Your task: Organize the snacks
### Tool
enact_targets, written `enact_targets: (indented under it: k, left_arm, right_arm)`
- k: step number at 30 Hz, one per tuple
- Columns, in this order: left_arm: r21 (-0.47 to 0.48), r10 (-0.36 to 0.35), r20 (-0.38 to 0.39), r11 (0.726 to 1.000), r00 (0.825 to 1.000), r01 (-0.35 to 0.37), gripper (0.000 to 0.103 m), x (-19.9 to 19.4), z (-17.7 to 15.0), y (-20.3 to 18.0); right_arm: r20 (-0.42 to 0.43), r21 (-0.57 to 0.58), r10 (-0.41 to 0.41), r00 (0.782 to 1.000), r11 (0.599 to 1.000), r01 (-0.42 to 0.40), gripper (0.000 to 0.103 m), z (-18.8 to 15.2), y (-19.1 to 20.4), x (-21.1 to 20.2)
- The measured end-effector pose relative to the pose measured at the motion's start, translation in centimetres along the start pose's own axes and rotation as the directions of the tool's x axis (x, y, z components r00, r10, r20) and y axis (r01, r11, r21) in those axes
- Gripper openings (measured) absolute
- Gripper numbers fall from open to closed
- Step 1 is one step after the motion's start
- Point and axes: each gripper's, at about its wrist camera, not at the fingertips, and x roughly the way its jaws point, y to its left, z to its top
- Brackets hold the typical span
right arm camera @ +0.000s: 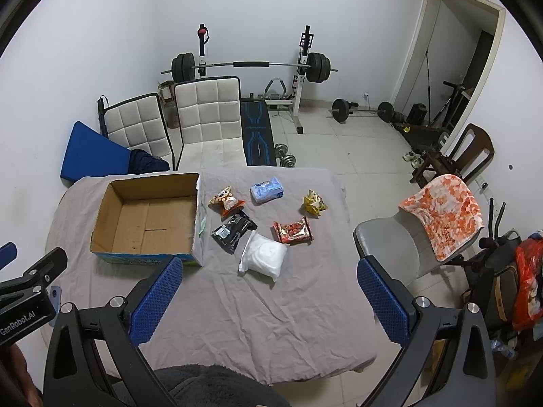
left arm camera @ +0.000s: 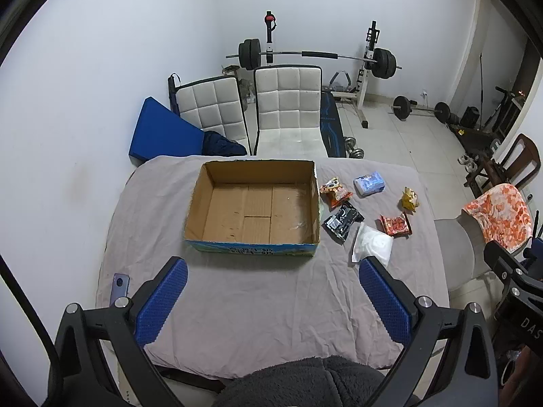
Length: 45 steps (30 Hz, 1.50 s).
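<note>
An open cardboard box stands on the cloth-covered table with nothing inside. Several snack packs lie to its right: an orange bag, a pale blue pack, a yellow bag, a black pouch, a red pack and a white pouch. My left gripper hangs open above the table's near side, in front of the box. My right gripper is open too, nearer than the white pouch, holding nothing.
A phone lies at the table's left edge. Two white chairs stand behind the table, and a grey chair with an orange towel to its right. A barbell rack fills the back.
</note>
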Motion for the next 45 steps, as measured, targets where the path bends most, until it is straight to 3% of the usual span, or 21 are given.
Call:
enact_targets:
  k: [29, 45]
  left_arm:
    - [-0.020, -0.018, 0.024, 1.000, 1.000, 0.019, 0.103, -1.1, -0.9, 1.0]
    - [0.011, -0.051, -0.005, 0.999, 0.999, 0.051, 0.103, 0.0, -1.0, 0.6]
  right_arm:
    - [0.024, 0.002, -0.002, 1.000, 1.000, 0.002, 0.103, -0.5, 0.6, -1.3]
    - [-0.031, 0.063, 0.008, 0.999, 0.998, -0.006, 0.103, -1.6, -0.3, 0.6]
